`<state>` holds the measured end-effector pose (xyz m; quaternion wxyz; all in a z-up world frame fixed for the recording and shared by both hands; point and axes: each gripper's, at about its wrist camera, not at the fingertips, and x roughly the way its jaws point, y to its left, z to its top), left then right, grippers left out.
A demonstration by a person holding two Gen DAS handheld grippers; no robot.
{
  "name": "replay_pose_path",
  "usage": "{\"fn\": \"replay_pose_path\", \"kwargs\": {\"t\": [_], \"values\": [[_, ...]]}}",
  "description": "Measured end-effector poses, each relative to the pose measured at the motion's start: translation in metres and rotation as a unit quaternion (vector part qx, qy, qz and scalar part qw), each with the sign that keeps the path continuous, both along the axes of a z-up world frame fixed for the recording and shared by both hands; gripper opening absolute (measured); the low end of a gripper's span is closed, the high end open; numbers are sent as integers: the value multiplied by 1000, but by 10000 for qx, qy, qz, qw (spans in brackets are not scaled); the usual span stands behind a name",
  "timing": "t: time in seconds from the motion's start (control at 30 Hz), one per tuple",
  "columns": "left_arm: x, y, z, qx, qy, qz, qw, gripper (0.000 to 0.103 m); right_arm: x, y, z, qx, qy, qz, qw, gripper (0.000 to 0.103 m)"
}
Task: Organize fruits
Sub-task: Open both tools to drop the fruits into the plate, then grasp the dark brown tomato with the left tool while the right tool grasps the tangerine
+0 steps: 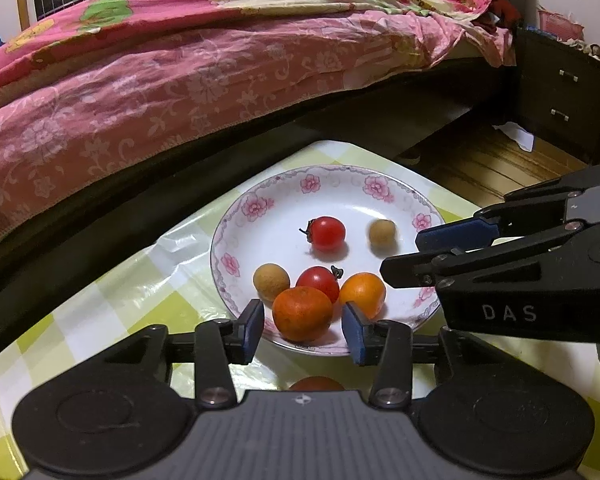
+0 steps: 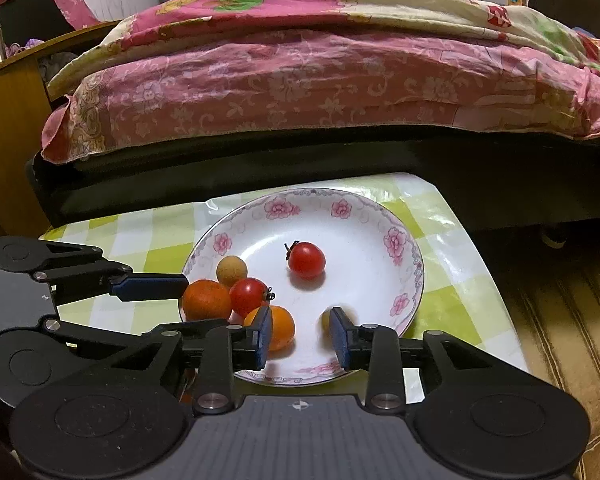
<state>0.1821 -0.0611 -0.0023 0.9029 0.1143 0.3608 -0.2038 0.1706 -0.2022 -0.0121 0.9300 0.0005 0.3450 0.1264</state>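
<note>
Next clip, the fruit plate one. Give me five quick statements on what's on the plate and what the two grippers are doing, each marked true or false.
1. Six fruits lie on the flowered plate. True.
2. The left gripper is clamped on the dark orange mandarin. False: its fingers stand open either side of it, with gaps.
3. Both cherry tomatoes touch other fruit. False: the far cherry tomato sits alone.
4. The right gripper holds nothing. True.
5. The plate rests on bare wood. False: it sits on a green-checked tablecloth.

pink-floral plate (image 1: 260,208), red tomato (image 1: 327,233), green-chk cloth (image 1: 112,312)
</note>
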Motion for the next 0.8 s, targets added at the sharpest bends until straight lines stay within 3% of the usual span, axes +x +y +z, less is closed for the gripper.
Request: {"fn": "replay_pose_path", "kwargs": {"t": [0.5,0.8], "values": [[-19,19,12,-9,11,-11,10000,52,-16,7,6,52,-17,203,9998,30],[-38,31,11,14,177,-145,9997,52,-33,13,-1,61,282,450,9986,30]]}}
